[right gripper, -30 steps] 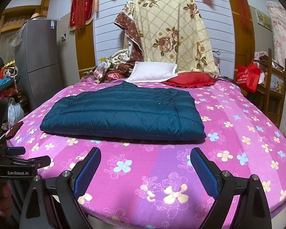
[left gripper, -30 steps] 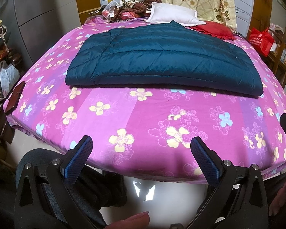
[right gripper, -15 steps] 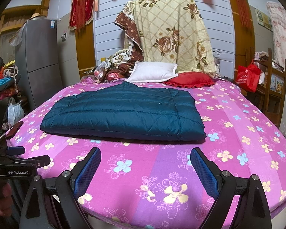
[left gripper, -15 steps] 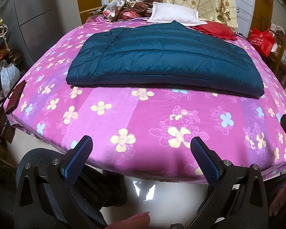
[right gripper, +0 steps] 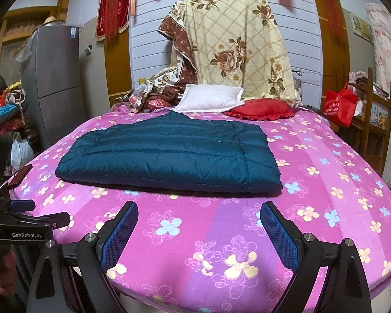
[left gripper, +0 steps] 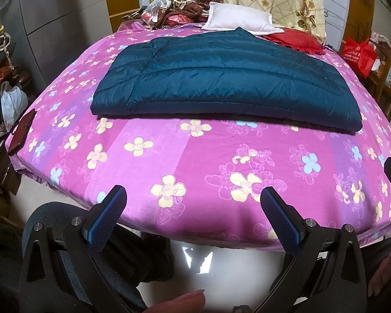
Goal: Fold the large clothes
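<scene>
Pink floral bed (right gripper: 312,182), folded quilted teal jacket (right gripper: 169,156) flat; left tongs (left gripper: 193,203), right tongs (right gripper: 199,221) wide, empty.

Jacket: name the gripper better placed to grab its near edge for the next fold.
Right, marginally. The right gripper is open over the bed, nearer the jacket; the left gripper, also open, hangs back at the bed's edge.

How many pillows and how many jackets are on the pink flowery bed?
Pillows: 2, a white pillow and a red pillow
Jackets: 1, a folded teal jacket
Total: 3 things on the bed, not counting the heap of patterned cloth at its far end.
</scene>
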`<action>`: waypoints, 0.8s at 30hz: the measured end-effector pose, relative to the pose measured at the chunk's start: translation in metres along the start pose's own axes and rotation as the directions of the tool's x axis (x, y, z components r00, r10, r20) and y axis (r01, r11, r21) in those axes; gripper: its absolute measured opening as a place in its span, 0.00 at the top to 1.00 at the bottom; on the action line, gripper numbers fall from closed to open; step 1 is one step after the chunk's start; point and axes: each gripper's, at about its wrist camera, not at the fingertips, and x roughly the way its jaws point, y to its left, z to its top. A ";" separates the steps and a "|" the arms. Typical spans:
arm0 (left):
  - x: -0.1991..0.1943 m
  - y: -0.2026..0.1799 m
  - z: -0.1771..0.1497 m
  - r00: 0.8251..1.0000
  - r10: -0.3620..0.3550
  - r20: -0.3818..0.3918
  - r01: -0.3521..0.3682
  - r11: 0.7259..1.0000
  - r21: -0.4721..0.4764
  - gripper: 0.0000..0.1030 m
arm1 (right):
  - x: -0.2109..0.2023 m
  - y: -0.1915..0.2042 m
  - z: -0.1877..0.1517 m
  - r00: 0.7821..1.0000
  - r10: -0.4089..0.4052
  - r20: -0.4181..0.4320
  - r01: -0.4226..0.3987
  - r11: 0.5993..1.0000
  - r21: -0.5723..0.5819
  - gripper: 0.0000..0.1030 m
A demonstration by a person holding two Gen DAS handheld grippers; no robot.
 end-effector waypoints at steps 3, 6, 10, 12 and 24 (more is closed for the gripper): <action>-0.001 0.000 0.001 1.000 0.004 0.001 -0.004 1.000 -0.005 0.00 | 0.000 -0.001 0.000 1.000 0.000 0.000 0.000 1.000 0.002 0.09; -0.003 0.000 0.003 1.000 0.008 0.008 -0.008 1.000 -0.008 0.00 | 0.000 0.000 0.000 1.000 0.002 0.000 -0.002 1.000 0.003 0.09; -0.004 0.001 0.005 1.000 0.013 0.013 -0.012 1.000 -0.010 0.00 | 0.000 -0.001 0.000 1.000 0.001 0.002 -0.001 1.000 0.000 0.09; -0.006 0.001 0.006 1.000 0.013 0.016 -0.013 1.000 -0.008 0.00 | 0.000 0.000 0.000 1.000 0.001 0.002 -0.001 1.000 0.001 0.09; -0.007 -0.002 0.007 1.000 0.010 0.015 -0.010 1.000 -0.007 0.00 | 0.001 0.002 -0.001 1.000 0.002 -0.001 -0.002 1.000 -0.004 0.09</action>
